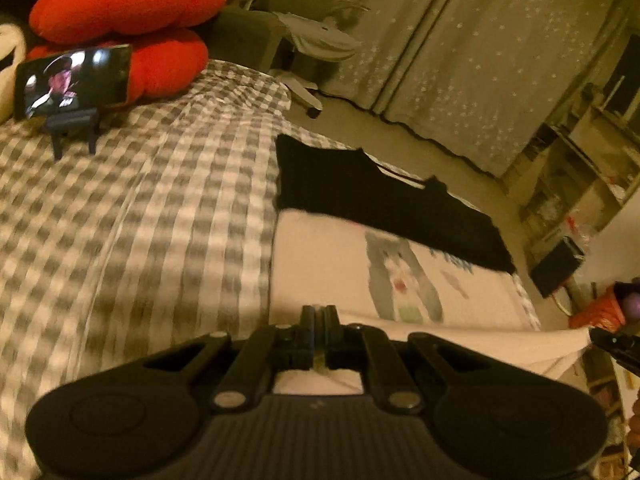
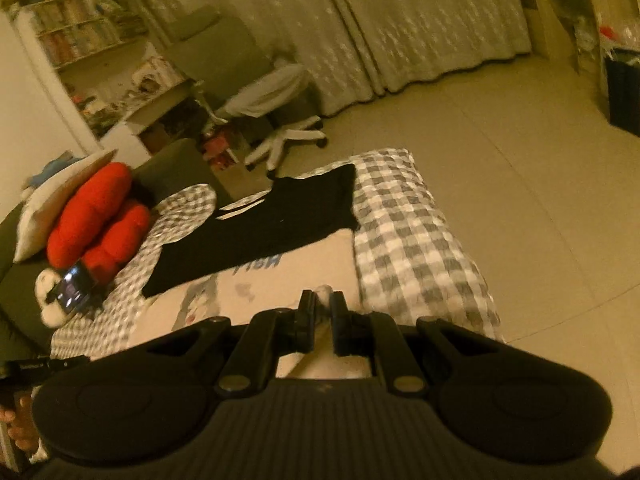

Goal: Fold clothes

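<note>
Both claws grip the near hem of a cream T-shirt (image 1: 332, 264) that lies on the checked bed (image 1: 140, 220). The left claw (image 1: 319, 316) is clenched tight on a pinch of the cream cloth, and the right claw (image 2: 323, 304) is closed on a small bunch of it that shows between its fingers. In the left wrist view the near edge runs lifted and taut from the left claw toward the right one, whose tip shows at the far right, while the rest of the shirt, with its grey cartoon print, lies flat. A black garment (image 1: 380, 196) lies spread just beyond the shirt, touching or overlapping its far edge. My reading is that a fold of the cream shirt is in hand, with the hem raised as if to be carried over the body. If so, the move calls for both claws to travel together and level, keeping the edge stretched so it lands straight and does not sag in the middle. The pictures are blurred, so the exact fold line cannot be told. The black garment sits closest to the path and could be dragged or covered. A phone on a stand (image 1: 74, 80) and red cushions (image 1: 128, 0) sit at the head of the bed, well apart from the work. An office chair (image 2: 256, 92) stands on the floor, out of the way.
</note>
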A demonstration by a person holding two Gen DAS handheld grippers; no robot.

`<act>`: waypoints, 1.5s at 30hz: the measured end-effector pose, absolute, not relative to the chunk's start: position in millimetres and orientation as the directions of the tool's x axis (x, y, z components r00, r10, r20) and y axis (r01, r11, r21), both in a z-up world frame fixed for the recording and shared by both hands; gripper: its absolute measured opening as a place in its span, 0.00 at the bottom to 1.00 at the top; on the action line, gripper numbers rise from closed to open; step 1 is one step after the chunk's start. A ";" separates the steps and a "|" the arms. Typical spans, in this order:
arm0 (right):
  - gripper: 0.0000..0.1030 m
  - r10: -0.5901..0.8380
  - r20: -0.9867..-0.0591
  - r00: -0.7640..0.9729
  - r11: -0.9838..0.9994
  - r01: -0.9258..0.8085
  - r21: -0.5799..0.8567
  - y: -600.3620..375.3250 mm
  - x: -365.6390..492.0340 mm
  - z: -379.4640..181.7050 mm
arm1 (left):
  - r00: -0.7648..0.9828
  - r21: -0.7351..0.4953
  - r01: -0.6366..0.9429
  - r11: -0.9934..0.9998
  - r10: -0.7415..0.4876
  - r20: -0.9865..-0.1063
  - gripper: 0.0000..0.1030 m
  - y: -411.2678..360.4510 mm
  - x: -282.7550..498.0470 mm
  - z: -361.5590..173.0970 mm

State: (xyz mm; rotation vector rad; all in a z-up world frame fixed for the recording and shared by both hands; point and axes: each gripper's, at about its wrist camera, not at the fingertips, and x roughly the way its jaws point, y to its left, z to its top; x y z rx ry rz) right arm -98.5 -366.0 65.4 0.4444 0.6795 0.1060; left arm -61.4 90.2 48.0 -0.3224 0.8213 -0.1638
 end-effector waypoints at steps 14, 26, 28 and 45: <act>0.16 0.206 -0.695 0.689 0.897 0.152 0.416 -391.3 -13.3 15.0 | 0.632 -0.373 -0.050 0.927 -0.260 -0.730 0.11 103.5 21.5 15.3; 0.34 0.189 -0.621 0.761 0.982 -0.144 0.122 -377.2 -36.7 29.9 | 0.661 -0.278 0.173 0.945 -0.320 -0.678 0.36 83.8 11.8 18.5; 0.34 0.201 -0.629 0.751 0.979 -0.169 0.111 -375.3 -34.9 27.7 | 0.660 -0.244 0.231 0.942 -0.336 -0.672 0.42 75.2 8.8 18.9; 0.34 0.232 -0.634 0.737 0.939 -0.341 -0.053 -333.1 -20.6 13.6 | 0.674 -0.048 0.380 0.924 -0.312 -0.670 0.55 35.6 10.0 7.2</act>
